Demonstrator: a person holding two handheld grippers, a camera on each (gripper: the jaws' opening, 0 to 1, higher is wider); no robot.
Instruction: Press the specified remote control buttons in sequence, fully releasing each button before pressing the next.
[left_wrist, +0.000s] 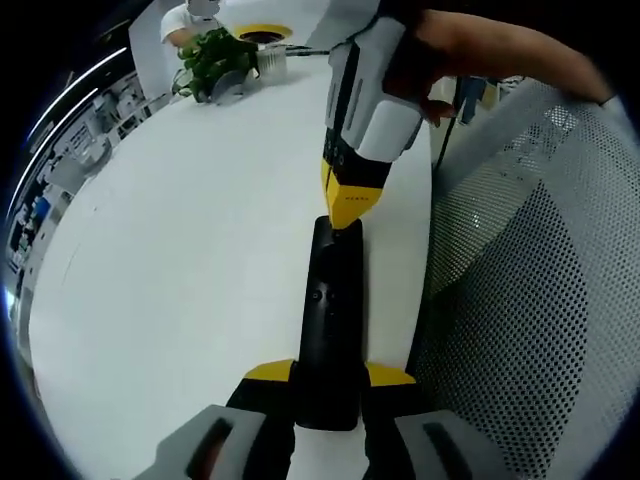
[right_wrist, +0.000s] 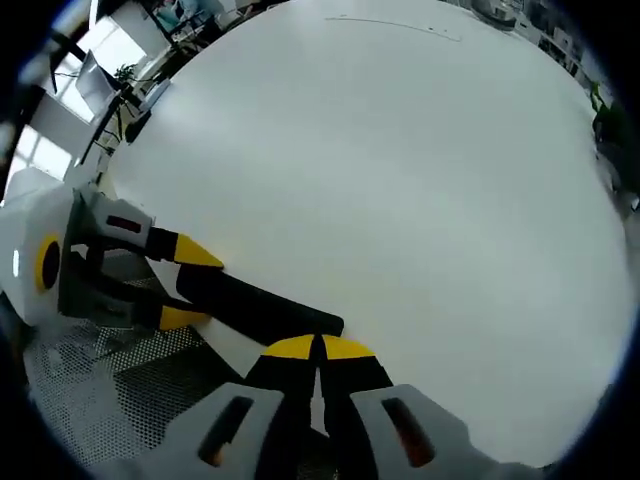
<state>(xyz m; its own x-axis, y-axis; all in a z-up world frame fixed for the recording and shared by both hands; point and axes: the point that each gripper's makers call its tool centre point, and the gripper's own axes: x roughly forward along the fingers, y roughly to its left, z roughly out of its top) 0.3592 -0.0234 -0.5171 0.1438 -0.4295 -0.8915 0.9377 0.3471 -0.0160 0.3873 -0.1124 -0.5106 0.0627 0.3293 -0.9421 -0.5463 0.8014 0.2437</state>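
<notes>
A long black remote control (left_wrist: 331, 320) lies on the white table (left_wrist: 190, 250), close to the table's edge. The left gripper (left_wrist: 330, 378) holds one end of it, with its two yellow-tipped fingers squeezing the remote's sides. The right gripper (left_wrist: 347, 212) has its fingers pressed together, and their yellow tips touch the far end of the remote. A hand (left_wrist: 470, 50) holds that gripper. A gray mesh chair (left_wrist: 530, 300) stands beside the table. A green plant (left_wrist: 212, 62) sits far back on the table.
</notes>
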